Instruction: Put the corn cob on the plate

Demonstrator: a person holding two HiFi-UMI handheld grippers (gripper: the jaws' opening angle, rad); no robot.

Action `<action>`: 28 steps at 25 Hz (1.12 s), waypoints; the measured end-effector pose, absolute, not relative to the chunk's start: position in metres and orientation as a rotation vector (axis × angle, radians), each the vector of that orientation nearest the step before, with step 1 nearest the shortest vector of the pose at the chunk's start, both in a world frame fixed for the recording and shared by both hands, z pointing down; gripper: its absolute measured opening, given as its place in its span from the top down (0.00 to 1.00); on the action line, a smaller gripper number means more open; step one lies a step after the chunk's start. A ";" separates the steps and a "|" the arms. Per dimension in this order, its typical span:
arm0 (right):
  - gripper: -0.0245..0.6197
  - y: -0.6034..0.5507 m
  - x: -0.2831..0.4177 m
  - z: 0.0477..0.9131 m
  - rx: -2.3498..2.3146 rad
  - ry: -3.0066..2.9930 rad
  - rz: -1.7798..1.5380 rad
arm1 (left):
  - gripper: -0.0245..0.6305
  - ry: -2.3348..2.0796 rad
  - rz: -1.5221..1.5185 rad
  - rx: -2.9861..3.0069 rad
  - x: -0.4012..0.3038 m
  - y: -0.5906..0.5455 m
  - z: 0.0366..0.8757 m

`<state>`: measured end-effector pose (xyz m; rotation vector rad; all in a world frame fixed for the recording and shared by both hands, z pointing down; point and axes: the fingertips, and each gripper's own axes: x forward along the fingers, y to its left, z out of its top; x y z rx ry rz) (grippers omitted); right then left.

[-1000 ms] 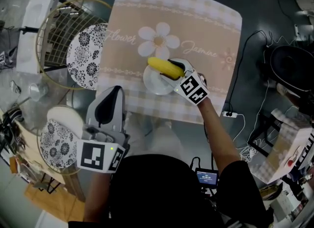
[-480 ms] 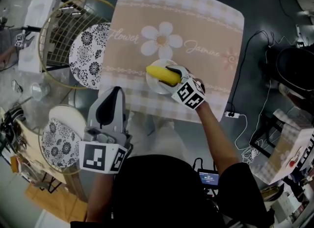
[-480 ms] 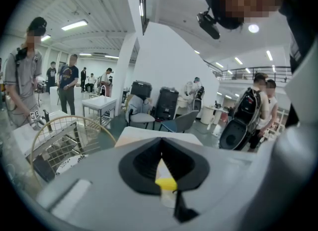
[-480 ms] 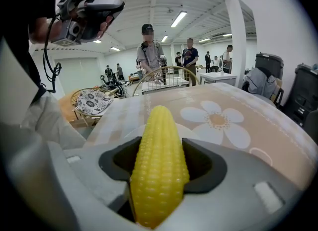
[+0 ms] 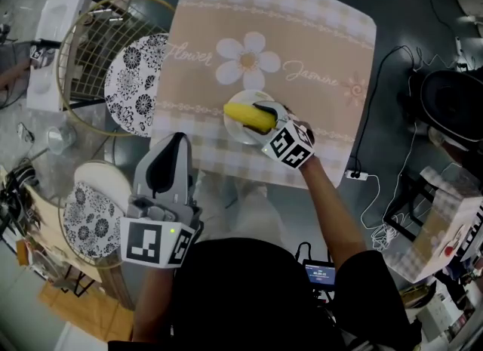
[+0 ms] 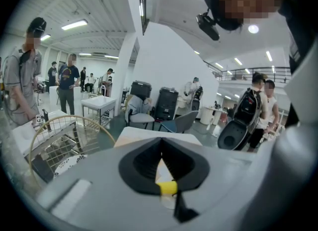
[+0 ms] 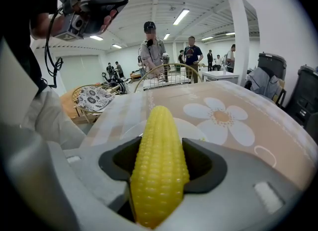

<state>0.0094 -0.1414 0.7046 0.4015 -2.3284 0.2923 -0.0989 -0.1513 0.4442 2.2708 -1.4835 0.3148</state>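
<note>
One corn cob (image 7: 159, 165) gripped between right claw (image 5: 266, 112) jaws, over plate (image 5: 235, 133)

1. Corn (image 5: 243, 114): one cob.
2. Plate (image 5: 235, 136): one, white.
3. Grippers: two, the left gripper (image 5: 172, 146) and the right gripper (image 5: 266, 111).
4. Marker cubes: two, one (image 5: 152, 241) on the left gripper, one (image 5: 289, 146) on the right.
5. Table (image 5: 332, 32): one.
6. Patterned cushions: two, one (image 5: 136, 85) just beside the table, one (image 5: 87, 220) nearer the person.
7. Large flower print (image 5: 247, 60): one.
8. Background people in the gripper views: several, too small to count firmly.
</note>
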 end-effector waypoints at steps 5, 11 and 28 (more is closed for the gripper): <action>0.57 -0.139 0.008 0.710 0.368 -2.295 0.250 | 0.95 -1.474 0.307 2.271 -0.098 -0.152 0.445; 0.57 -0.137 0.007 0.712 0.359 -2.275 0.233 | 0.95 -1.469 0.305 2.266 -0.097 -0.152 0.446; 0.55 -0.138 0.006 0.705 0.366 -2.237 0.243 | 0.95 -1.468 0.298 2.283 -0.090 -0.151 0.438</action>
